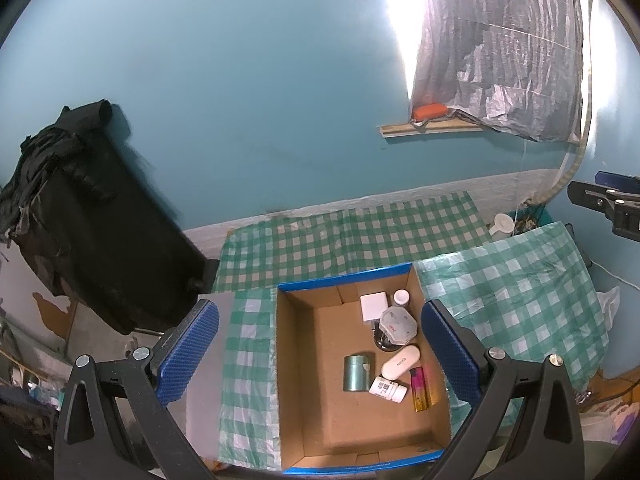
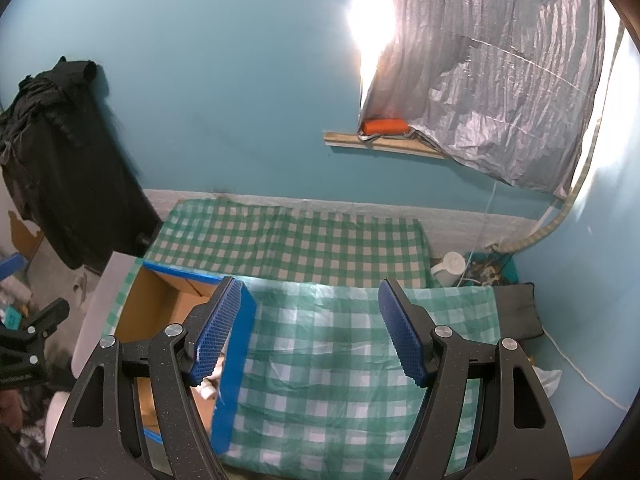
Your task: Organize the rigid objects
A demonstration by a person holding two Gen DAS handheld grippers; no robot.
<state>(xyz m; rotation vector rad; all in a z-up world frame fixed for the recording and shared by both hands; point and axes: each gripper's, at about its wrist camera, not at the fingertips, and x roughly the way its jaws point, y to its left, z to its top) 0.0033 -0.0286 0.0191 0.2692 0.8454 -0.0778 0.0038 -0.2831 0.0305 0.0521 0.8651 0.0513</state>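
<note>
Left gripper [image 1: 320, 356] and right gripper [image 2: 316, 332] both agape, empty; checked cloth [image 2: 320, 360] covers table; teal wall [image 1: 240, 100] behind.

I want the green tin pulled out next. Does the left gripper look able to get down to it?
Probably yes: the left gripper is open above the box, and the green tin lies uncovered.
</note>
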